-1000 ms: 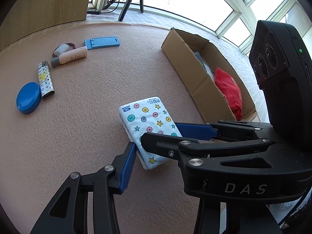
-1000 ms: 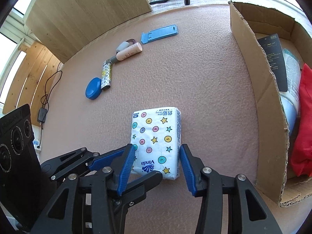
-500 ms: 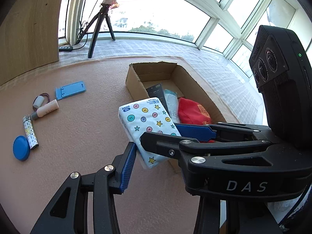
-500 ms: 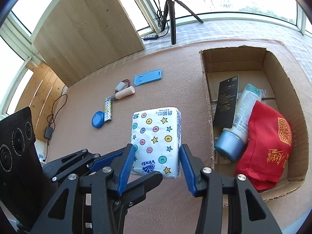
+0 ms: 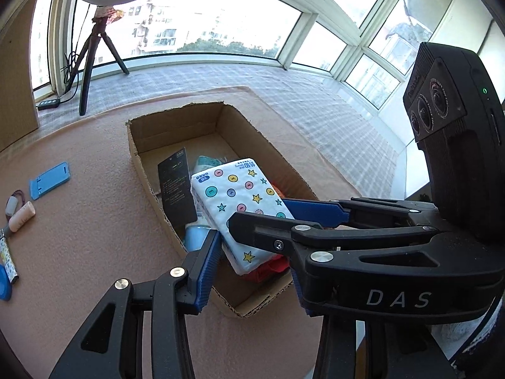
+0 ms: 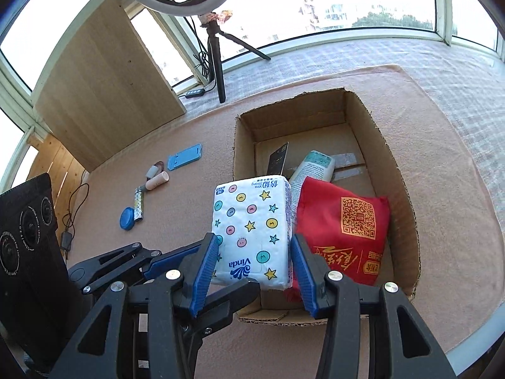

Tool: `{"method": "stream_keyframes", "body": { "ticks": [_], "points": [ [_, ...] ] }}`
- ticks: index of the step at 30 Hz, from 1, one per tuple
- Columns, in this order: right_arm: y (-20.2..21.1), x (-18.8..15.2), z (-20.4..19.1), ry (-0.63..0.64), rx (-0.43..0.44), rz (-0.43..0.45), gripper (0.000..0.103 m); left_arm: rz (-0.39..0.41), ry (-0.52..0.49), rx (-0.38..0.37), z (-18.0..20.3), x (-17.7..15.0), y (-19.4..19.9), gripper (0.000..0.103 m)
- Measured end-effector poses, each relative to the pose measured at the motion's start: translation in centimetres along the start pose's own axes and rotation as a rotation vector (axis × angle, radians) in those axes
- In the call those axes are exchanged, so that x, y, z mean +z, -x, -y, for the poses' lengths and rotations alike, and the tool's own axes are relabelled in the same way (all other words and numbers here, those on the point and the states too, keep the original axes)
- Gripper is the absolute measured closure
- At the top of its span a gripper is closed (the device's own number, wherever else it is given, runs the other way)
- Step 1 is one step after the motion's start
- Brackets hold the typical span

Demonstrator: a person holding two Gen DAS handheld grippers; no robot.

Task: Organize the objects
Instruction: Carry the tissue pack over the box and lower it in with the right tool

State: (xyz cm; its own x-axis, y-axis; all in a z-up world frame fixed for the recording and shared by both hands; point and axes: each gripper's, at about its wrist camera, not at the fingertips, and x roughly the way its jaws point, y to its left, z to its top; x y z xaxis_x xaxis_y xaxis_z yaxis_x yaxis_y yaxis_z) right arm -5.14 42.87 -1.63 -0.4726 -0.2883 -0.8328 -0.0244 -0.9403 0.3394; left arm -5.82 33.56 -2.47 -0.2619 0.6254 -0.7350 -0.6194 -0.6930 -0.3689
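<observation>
— What do I log for my rig's looks?
— Left gripper (image 5: 249, 243): black linkage arms, blue ribbed pads, silver rivets. Right gripper (image 6: 254, 263): same build, white "DAS" lettering, black three-lens camera block, green light.

You have the tissue pack (image 6: 252, 230), white with coloured dots and stars, lifted clear and tilted over the near left corner of the open cardboard box (image 6: 401, 170). Inside that box lie a red pouch (image 6: 344, 233) printed with a gold code, a white bottle (image 6: 315, 165) and a black card (image 6: 277, 158) against its left wall.
</observation>
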Motion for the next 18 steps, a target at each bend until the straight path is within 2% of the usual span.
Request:
{"method": "stream_keyframes", "body": {
  "ticks": [5, 6, 8, 10, 18],
  "points": [
    [0.4, 0.1, 1.2, -0.014, -0.015, 0.010, 0.059, -0.008, -0.026, 0.009, 0.8, 0.3, -0.7, 0.055],
    [0.5, 0.1, 1.4, -0.017, -0.023, 0.016, 0.059, -0.014, -0.028, 0.017, 0.8, 0.3, -0.7, 0.048],
    [0.6, 0.1, 1.7, -0.024, -0.036, 0.021, 0.055, -0.005, -0.020, 0.029, 0.5, 0.2, -0.5, 0.041],
    [0.6, 0.0, 2.0, -0.035, -0.033, 0.018, 0.050, -0.009, -0.016, 0.035, 0.2, 0.1, -0.4, 0.041],
    [0.7, -0.4, 2.0, -0.055, -0.038, 0.023, 0.049, 0.003, 0.016, 0.047, -1.3, -0.8, 1.2, 0.041]
  ]
}}
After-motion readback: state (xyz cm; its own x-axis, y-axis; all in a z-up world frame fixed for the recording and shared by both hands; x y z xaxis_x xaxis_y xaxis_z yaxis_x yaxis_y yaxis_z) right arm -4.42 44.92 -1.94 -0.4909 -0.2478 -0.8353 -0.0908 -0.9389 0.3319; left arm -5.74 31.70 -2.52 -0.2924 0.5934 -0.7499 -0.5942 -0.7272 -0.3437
